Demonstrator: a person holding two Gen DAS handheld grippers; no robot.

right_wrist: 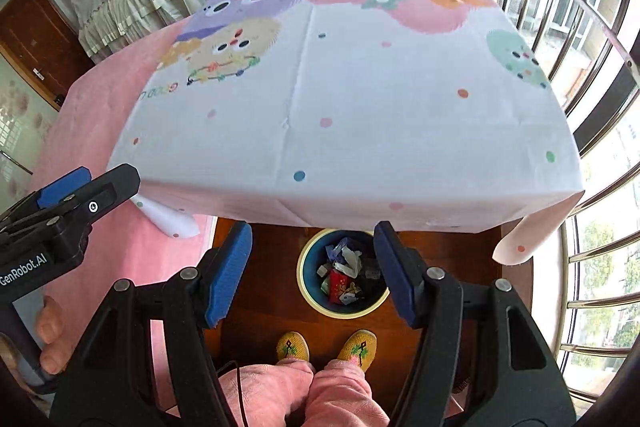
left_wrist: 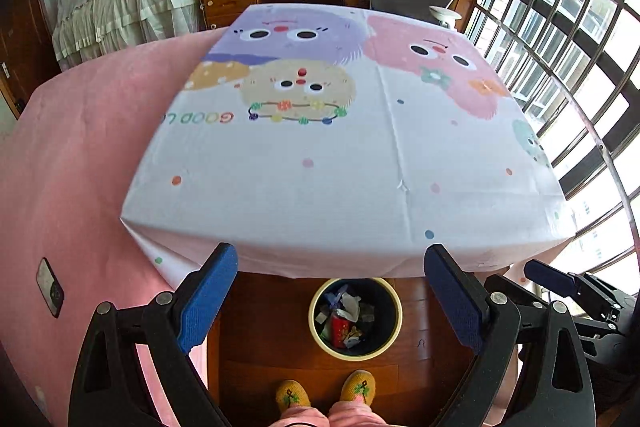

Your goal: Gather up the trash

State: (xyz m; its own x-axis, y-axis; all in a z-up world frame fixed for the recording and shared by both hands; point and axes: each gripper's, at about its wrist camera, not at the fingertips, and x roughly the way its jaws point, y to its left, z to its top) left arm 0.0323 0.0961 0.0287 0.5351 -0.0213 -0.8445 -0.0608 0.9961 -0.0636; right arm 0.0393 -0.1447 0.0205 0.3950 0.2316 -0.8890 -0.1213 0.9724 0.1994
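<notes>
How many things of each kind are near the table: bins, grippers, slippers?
Round cream-rimmed trash bin with wrappers inside: 1
Black grippers with blue pads, left gripper and right gripper: 2
Yellow knitted slippers: 2
Total: 5

Table (left_wrist: 320, 251) under cartoon-print cloth (left_wrist: 340, 155), top bare. Wooden floor (left_wrist: 264, 339) near edge: trash-filled bin (left_wrist: 355, 347).

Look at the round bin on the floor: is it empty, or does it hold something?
It holds something. The bin stands upright in front of the table, and crumpled wrappers and scraps, one red, cover its bottom in both views.
</notes>
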